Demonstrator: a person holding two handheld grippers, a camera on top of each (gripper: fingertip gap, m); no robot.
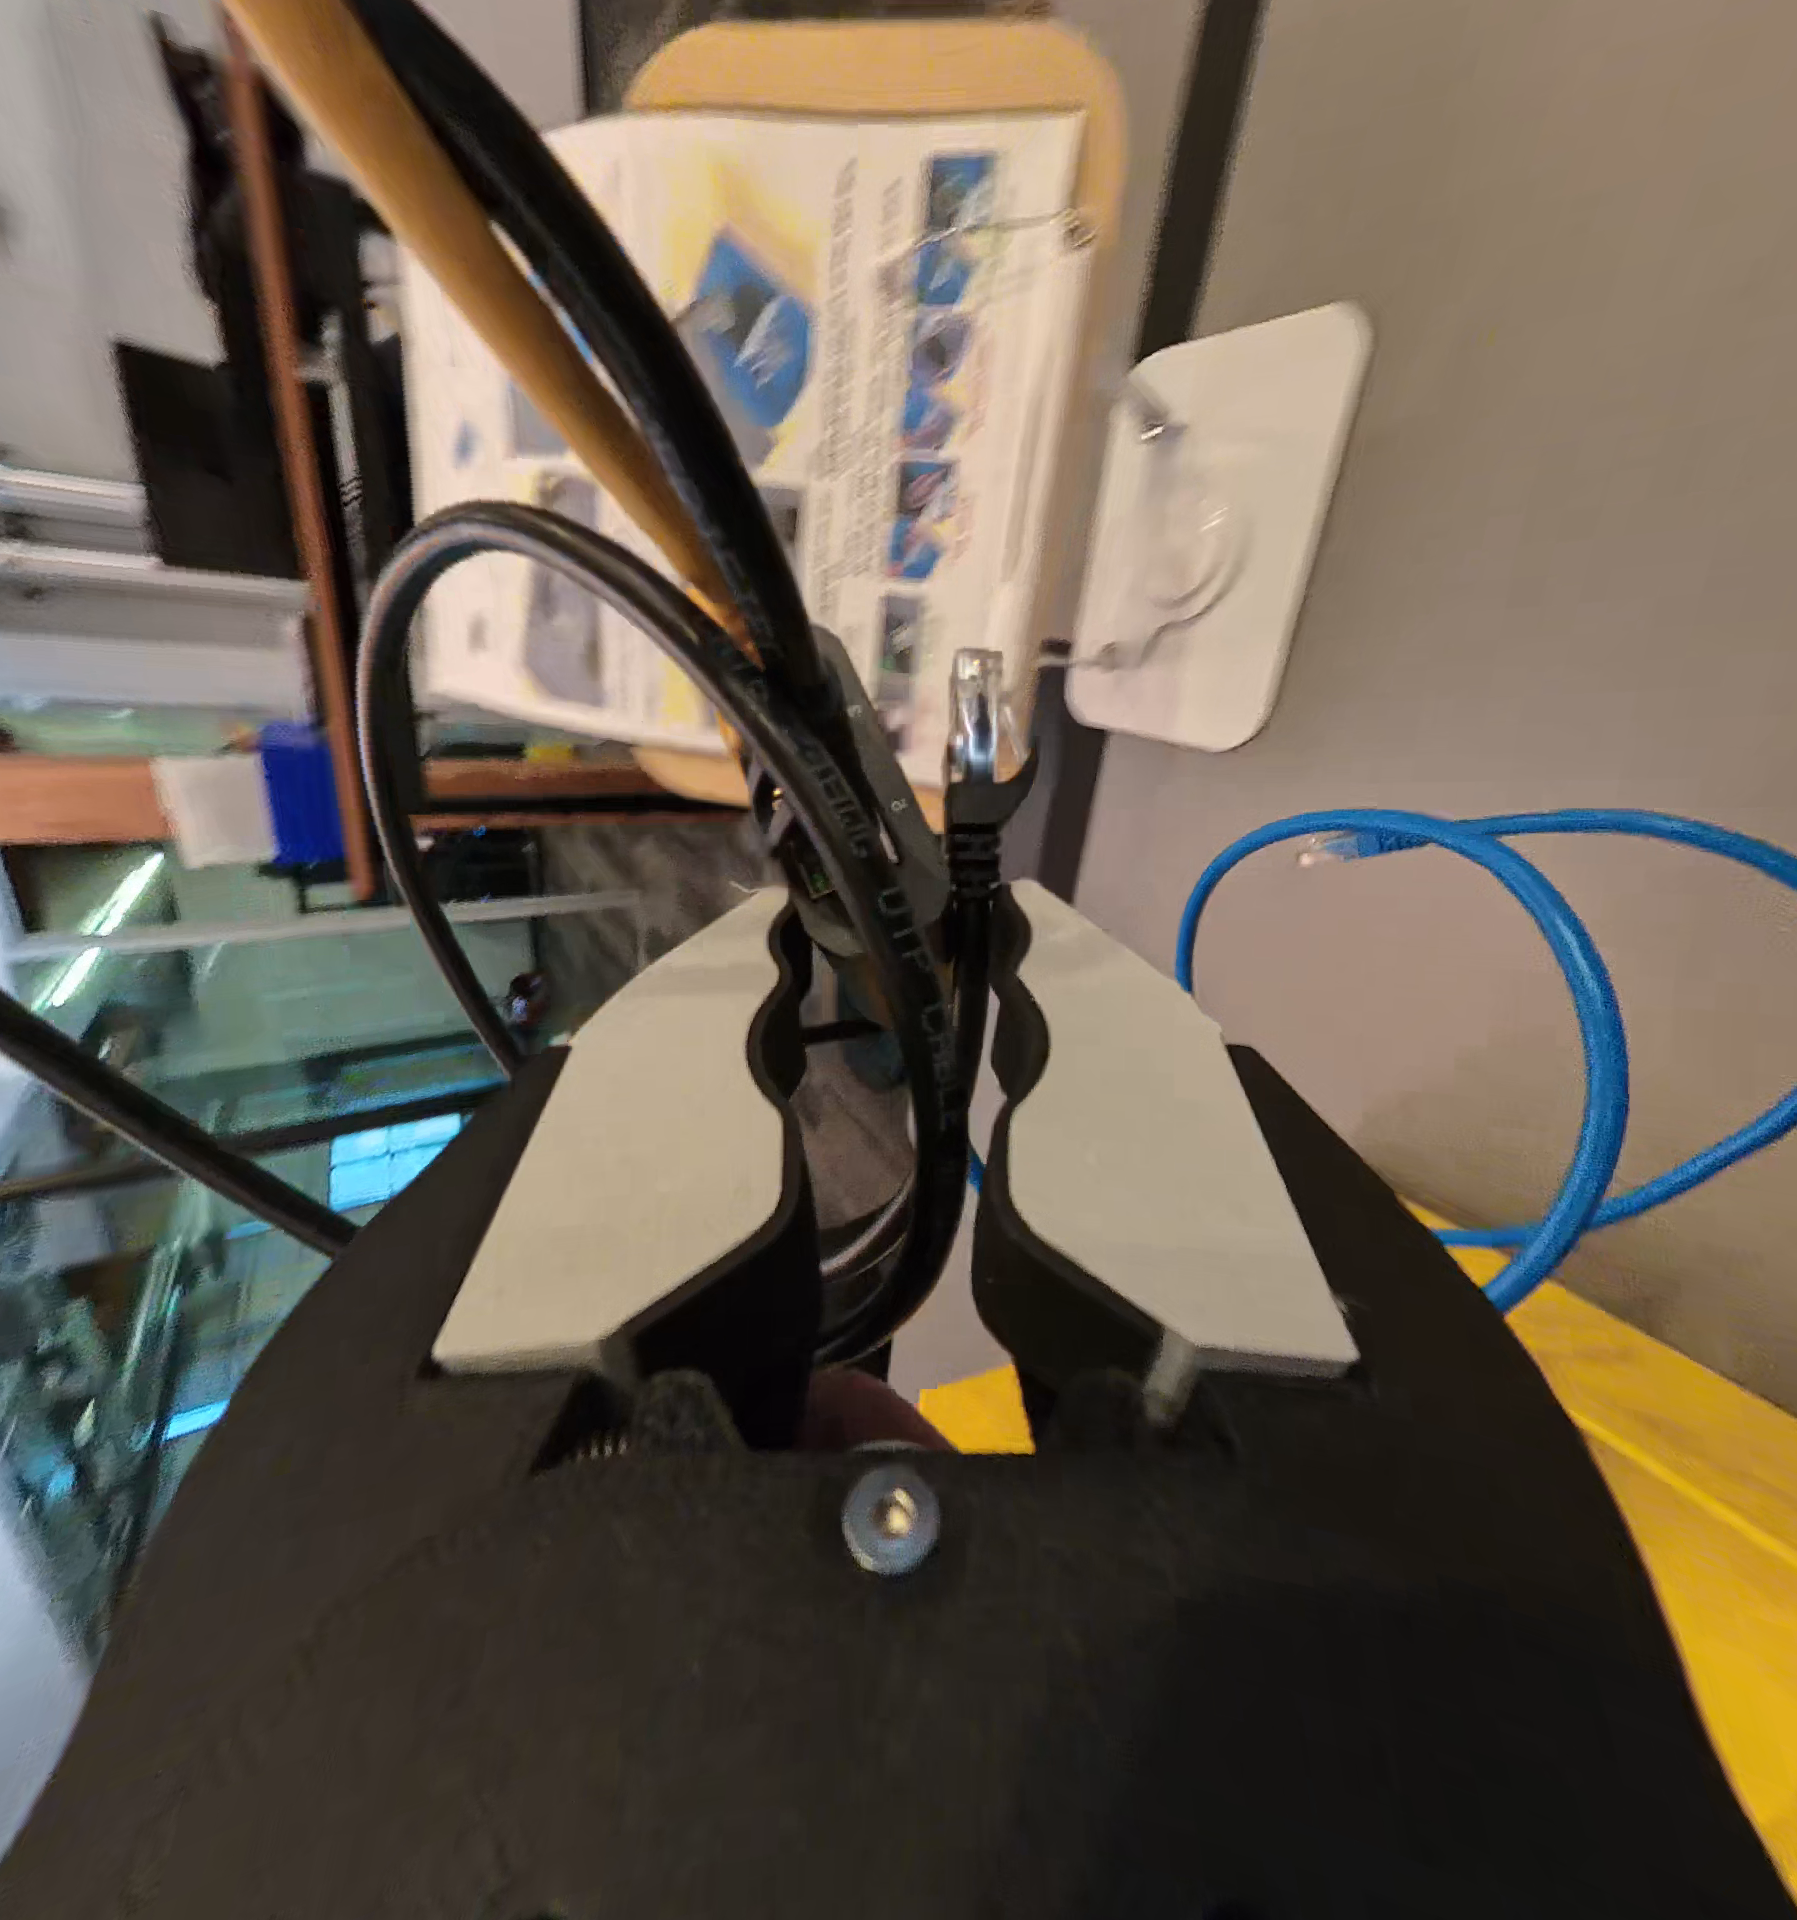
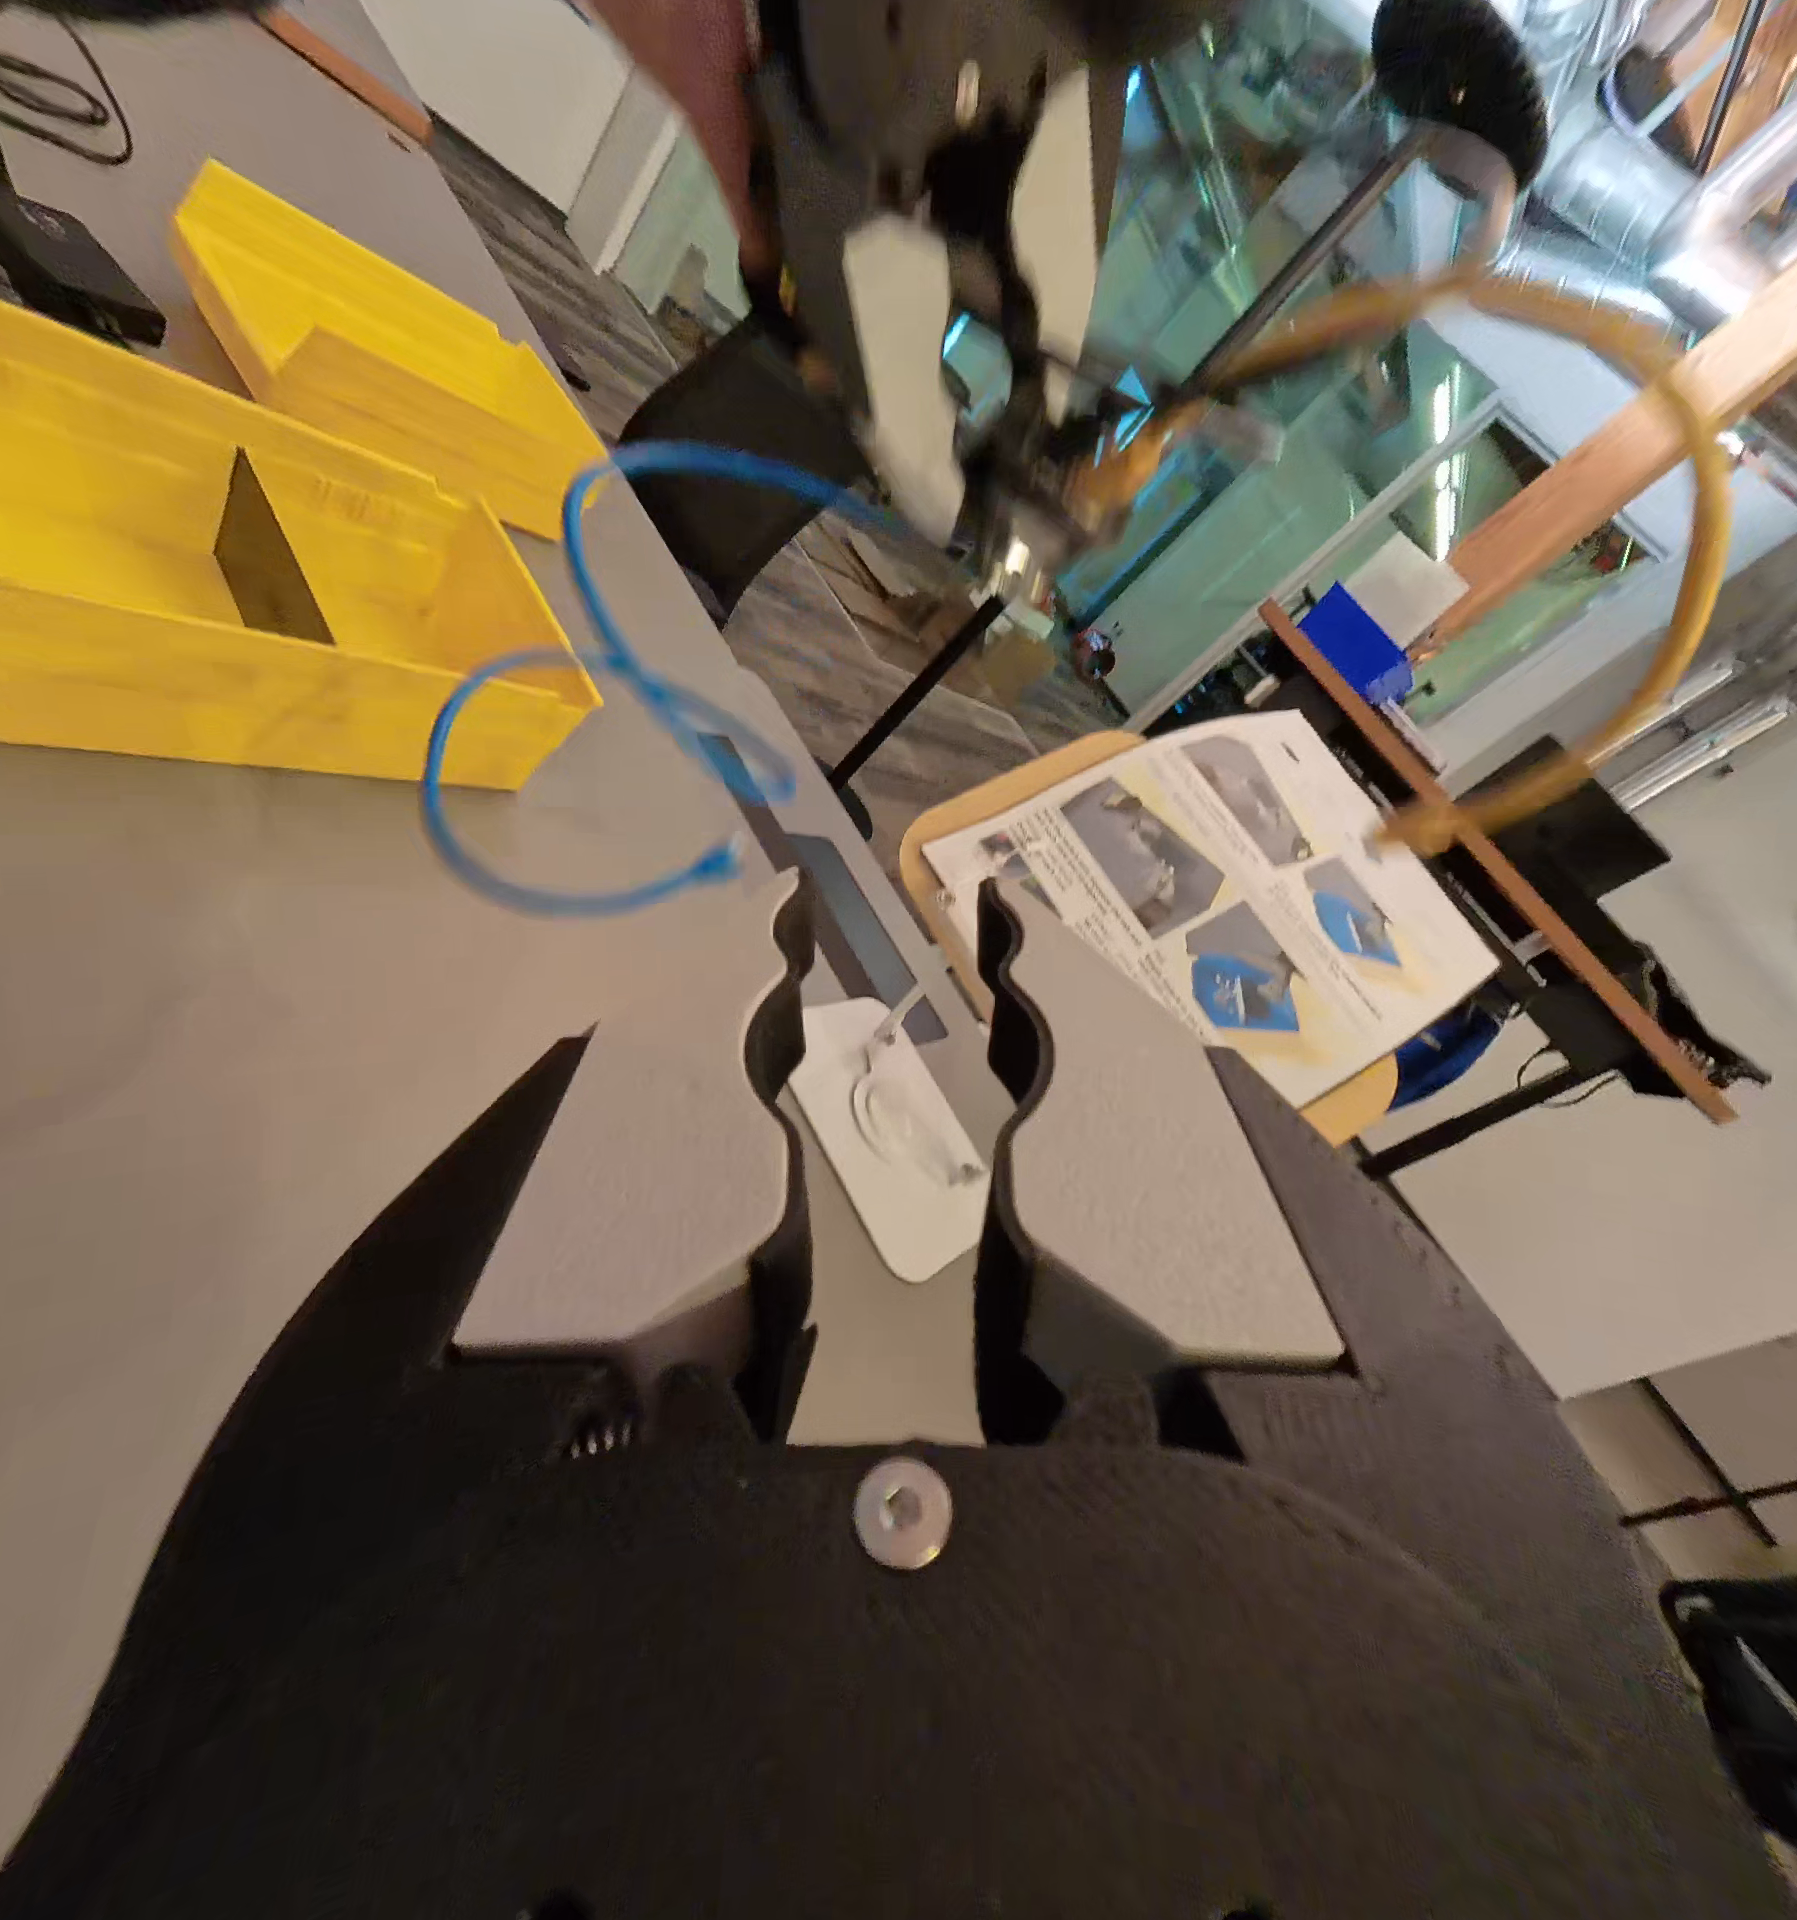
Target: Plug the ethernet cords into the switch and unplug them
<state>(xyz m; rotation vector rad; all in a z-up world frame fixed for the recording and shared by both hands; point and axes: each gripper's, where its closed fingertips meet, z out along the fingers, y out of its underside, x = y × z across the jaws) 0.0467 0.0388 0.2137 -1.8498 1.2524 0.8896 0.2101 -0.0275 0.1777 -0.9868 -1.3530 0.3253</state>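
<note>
Grey counter (image 2: 198,1039) below, glass-walled workshop behind. Left gripper (image 1: 899,935) raised off it, fingers (image 1: 655,1122) narrow and seemingly pinching the black ethernet cord (image 1: 977,862) just under its clear plug, with the dark switch (image 1: 852,790) close beside; right gripper (image 2: 889,925) wide and empty, blue cord (image 2: 603,665) loose near yellow trays (image 2: 250,665). Best done by steadying the switch with the empty fingers, lining plug square to port, clip side matched, pushing straight.
</note>
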